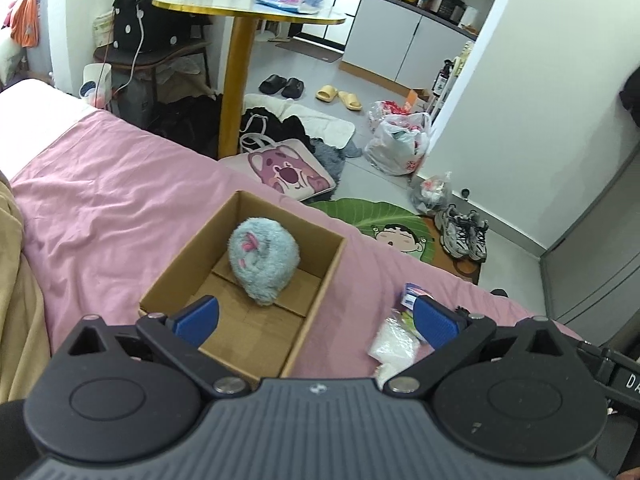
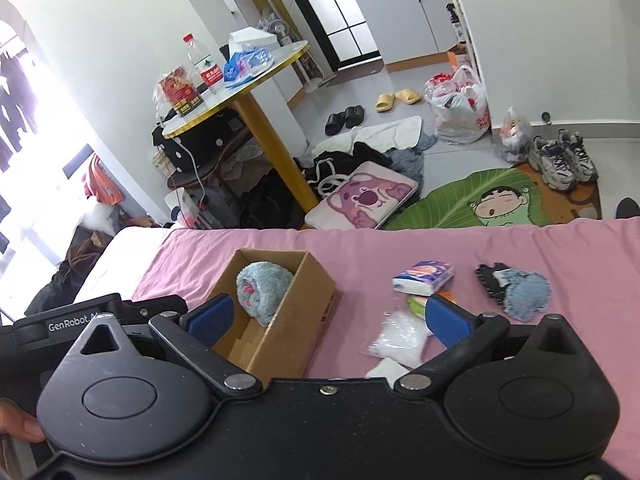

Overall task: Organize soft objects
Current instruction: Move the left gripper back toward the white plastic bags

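On the pink bed sheet [image 2: 360,248] we see an open cardboard box [image 2: 304,300] holding the grey plush toy [image 1: 262,258]; a tissue pack [image 2: 424,278] lies well apart. Our left gripper [image 1: 316,320] and right gripper [image 2: 328,318] hover spread wide, empty.

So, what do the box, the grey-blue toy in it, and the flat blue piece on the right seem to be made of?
The box looks like plain brown corrugated cardboard, matt, with folded flaps at the bottom. The grey-blue toy seems to be plush, a long fuzzy pile with pink stitching. The flat blue piece looks like denim with frayed edges, though the view leaves that uncertain.
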Tool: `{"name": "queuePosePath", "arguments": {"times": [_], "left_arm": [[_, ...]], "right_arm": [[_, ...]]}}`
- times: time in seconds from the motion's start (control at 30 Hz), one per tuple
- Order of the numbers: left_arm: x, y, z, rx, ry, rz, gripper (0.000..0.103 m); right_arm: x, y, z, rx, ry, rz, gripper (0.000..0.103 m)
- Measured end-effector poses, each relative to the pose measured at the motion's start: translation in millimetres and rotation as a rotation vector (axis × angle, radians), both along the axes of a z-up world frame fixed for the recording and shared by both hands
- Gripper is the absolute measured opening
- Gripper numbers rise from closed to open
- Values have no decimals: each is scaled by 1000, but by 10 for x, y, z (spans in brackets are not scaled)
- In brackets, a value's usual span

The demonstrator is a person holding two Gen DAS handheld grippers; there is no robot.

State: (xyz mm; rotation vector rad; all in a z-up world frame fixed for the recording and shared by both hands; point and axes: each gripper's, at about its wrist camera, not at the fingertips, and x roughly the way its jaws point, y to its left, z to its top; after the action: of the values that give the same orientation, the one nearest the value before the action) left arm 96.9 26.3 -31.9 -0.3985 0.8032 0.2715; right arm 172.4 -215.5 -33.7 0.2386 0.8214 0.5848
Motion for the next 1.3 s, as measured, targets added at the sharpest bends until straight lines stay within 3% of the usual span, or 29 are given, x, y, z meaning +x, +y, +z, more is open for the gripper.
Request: {"name": "queuePosePath", "arguments": {"times": [0.67,1.3], "left_arm": [[-92,-680,-22,49,10,-77,102],[63,-972,-459,19,77,-55,102]], "right_arm": [[-128,-753,-144,21,18,-80,103],[63,-1168,-668,63,86,-226,102]]}}
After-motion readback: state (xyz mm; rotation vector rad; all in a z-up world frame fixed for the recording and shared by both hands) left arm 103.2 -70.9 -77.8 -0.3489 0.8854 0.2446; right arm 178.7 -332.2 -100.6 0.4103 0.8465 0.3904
